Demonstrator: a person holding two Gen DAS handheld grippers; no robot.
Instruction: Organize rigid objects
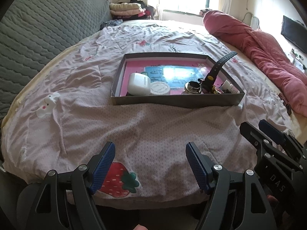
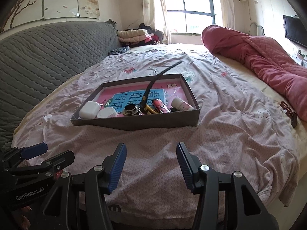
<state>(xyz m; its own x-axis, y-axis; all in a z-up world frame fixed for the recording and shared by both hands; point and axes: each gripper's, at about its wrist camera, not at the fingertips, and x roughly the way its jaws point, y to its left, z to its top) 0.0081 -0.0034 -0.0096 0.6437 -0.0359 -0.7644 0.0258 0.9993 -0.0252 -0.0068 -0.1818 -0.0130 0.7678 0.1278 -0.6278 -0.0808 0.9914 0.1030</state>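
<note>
**Box loaded on bed; both claws released**

The box (image 1: 176,100) lies on the bedsheet (image 1: 153,130), near the bed's middle. Along its near wall, left to right, sit a white case (image 1: 139,84), a white round jar (image 1: 160,88), a metal cap (image 1: 192,87), a watch (image 1: 211,76) with its strap angled up over the rim, a red tube (image 2: 160,105) and a small white bottle (image 2: 181,103). A white toy (image 1: 48,105) lies on the sheet, left of the box and well apart from it. A brown object (image 2: 288,113) rests near the red quilt (image 2: 268,59).

The left claw (image 1: 150,164) and the right claw (image 2: 151,164) hover side by side over the sheet's near edge, jaws spread, nothing between them.
</note>
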